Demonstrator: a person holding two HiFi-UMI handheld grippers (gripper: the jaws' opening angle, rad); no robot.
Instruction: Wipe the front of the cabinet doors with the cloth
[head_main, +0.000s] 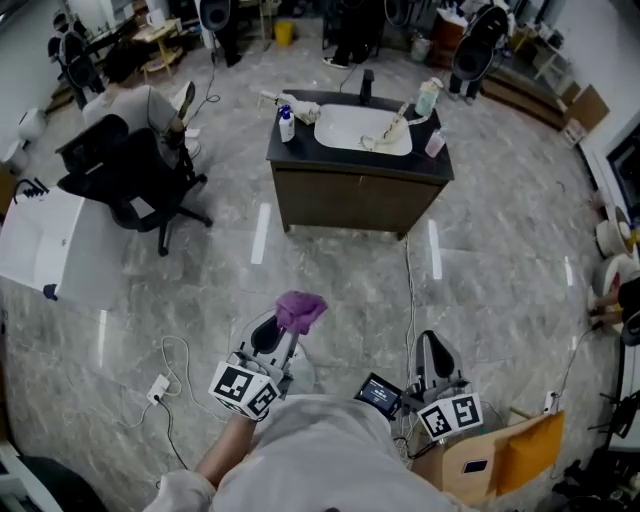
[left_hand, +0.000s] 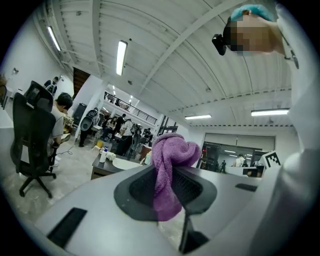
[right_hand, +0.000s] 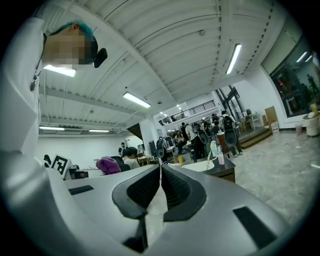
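Head view: the person stands on the grey marbled floor (head_main: 500, 270), both claws held low and close to the body, side by side, pointing ahead and tilted up, so each gripper view takes in much ceiling.

Left claw (head_main: 283, 338): clenched on a crumpled purple terry cloth (head_main: 300, 311). In the left gripper view the cloth is pinched between the black pads; a bunched knot stands above the jaw tips and a tail hangs below them. Bare forearm (head_main: 215, 458) runs back from this claw to a white sleeve.

Right claw (head_main: 437, 357): jaws pressed together, nothing between them; right gripper view shows the pads meeting along a thin line.

Dark brown wooden cabinet (head_main: 352, 203): far centre, well apart from both claws, door fronts facing the person. Its black desk (head_main: 300, 148) carries a white oval basin (head_main: 360, 130), a white bottle with a blue cap (head_main: 287, 125) at left, and a pale green bottle (head_main: 428, 97) at far right.

Black office chair (head_main: 140, 185) left of the cabinet. Brown cardboard box (head_main: 500, 462) near right, beside the right claw.
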